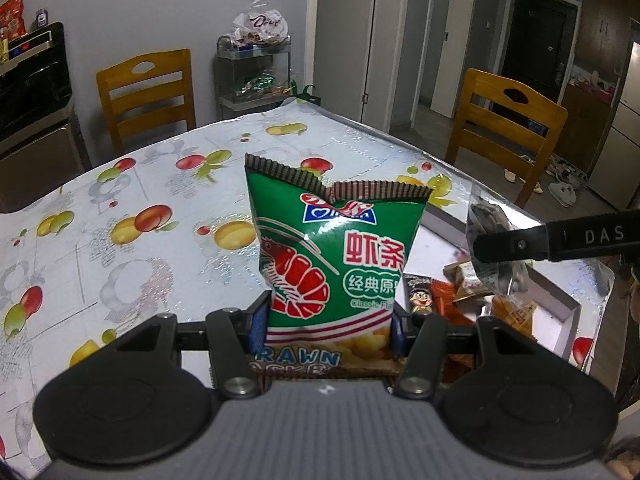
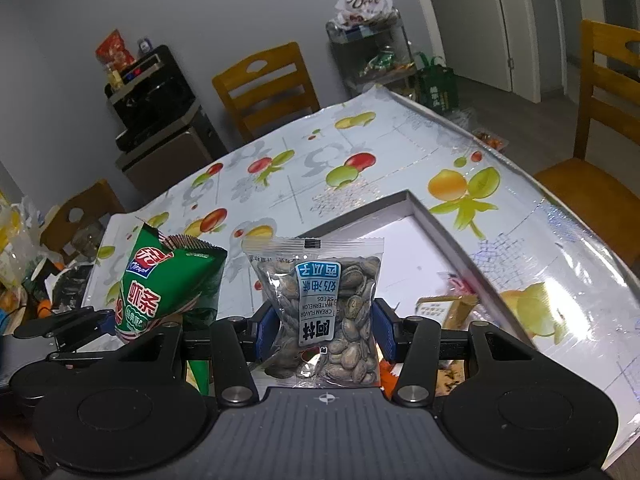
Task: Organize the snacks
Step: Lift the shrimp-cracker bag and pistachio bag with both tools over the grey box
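**Ana:** Both hands are loaded here. The left gripper (image 1: 330, 328) has its fingers clamped on the lower part of the green prawn cracker bag (image 1: 334, 248), which stands upright above the surface (image 1: 120, 200).

**Ben:** And the right gripper (image 2: 326, 330) has its fingers squeezing a clear packet of watermelon seeds (image 2: 320, 304) across the middle, label upside down in the right wrist view. Both packets are in the air, not resting on anything.

**Ana:** The shallow white box (image 2: 420, 210) sits just beyond the seeds, a few small snack packs (image 1: 464, 280) already lying in it. That looks like the destination.

**Ben:** Likely. The two grippers are very close together; the left wrist view catches the right one's black finger (image 1: 520, 244) and the seed packet just beside the cracker bag. One hand should go in first so the bags don't collide.

**Ana:** The cracker bag is puffy and tall, gripped low, so it may flop when tilted. Better to lower it until the bottom meets the box floor, then release.

**Ben:** The seeds are heavier and slick. They should land flat on a bare patch of the box, clear of the packs already there.
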A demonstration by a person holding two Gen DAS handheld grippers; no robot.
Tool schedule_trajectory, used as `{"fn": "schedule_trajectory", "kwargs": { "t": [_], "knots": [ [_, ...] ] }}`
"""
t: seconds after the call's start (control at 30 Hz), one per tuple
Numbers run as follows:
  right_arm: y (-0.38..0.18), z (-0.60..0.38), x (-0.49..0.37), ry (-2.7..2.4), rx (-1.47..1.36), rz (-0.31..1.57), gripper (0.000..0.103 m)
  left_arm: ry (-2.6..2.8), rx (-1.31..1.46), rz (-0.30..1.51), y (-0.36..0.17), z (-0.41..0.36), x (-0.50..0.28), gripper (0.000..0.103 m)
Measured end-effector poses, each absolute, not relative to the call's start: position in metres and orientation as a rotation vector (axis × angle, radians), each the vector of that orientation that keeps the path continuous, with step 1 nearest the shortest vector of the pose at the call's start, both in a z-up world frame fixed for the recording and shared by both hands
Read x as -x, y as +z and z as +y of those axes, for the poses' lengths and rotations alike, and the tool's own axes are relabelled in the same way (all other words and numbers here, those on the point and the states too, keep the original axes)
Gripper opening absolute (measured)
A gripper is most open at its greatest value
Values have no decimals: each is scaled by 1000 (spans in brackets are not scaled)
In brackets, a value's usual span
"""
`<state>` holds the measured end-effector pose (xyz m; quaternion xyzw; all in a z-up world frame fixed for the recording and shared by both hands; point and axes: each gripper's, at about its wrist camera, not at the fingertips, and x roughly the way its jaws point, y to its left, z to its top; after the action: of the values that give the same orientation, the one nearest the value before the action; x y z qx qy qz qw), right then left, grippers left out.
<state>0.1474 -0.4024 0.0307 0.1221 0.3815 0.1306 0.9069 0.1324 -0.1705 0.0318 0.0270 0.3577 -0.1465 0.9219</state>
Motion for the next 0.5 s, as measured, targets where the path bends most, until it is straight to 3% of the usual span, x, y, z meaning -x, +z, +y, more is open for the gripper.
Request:
{"fn": "schedule_trajectory", "kwargs": {
  "t": [0.5],
  "knots": [
    [31, -437, -151, 238, -249, 781, 50, -328, -69, 739, 32, -201, -148, 53]
  ]
}}
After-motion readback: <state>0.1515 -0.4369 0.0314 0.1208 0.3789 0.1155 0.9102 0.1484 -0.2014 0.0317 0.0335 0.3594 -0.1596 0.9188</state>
